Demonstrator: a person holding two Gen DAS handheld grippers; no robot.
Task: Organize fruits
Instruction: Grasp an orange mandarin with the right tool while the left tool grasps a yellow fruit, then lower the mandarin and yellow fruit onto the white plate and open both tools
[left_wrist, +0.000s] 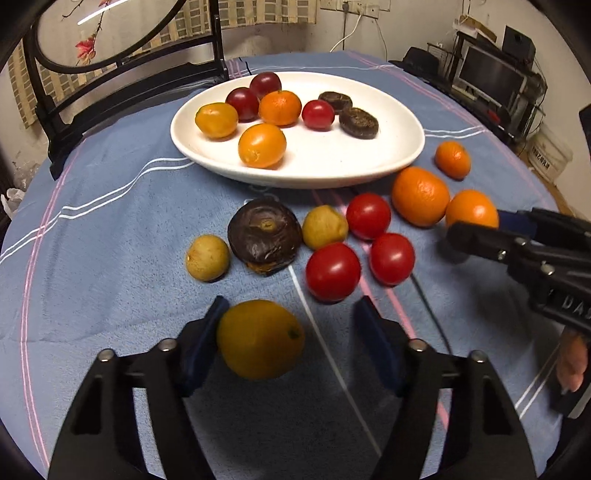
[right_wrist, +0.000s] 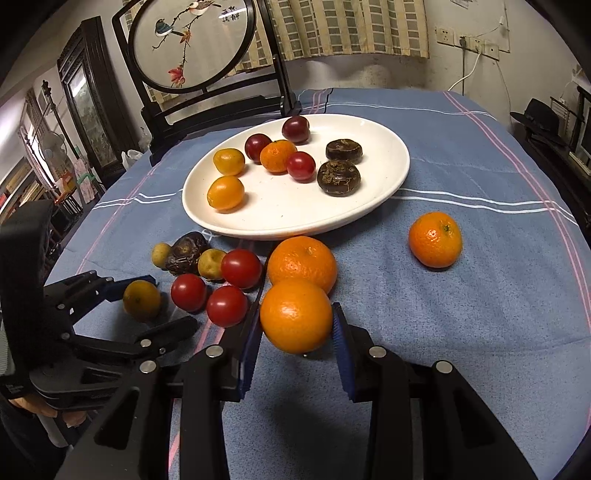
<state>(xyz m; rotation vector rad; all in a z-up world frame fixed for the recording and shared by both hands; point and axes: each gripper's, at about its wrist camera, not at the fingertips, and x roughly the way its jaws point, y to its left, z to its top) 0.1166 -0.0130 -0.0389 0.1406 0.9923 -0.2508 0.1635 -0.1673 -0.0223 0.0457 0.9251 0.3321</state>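
The right gripper (right_wrist: 297, 328) pinches an orange (right_wrist: 295, 315) between its blue fingers (right_wrist: 341, 347), near the plate (right_wrist: 388, 184) on the worktop (right_wrist: 461, 314). The left gripper (left_wrist: 291, 332) is spread around a kumquat (left_wrist: 260, 339): the left finger (left_wrist: 207, 332) touches it, the right finger stands apart. Three tomatoes (left_wrist: 332, 271) lie just beyond.

Open cloth on the counter (right_wrist: 480, 314) right of the lone mandarin (right_wrist: 435, 239). Crowded left of that: tomatoes (right_wrist: 226, 305), longans and a water chestnut (left_wrist: 264, 236) blocking the plate's (right_wrist: 391, 184) near rim. Carved screen stand (right_wrist: 207, 110) behind, possibly touching the plate.
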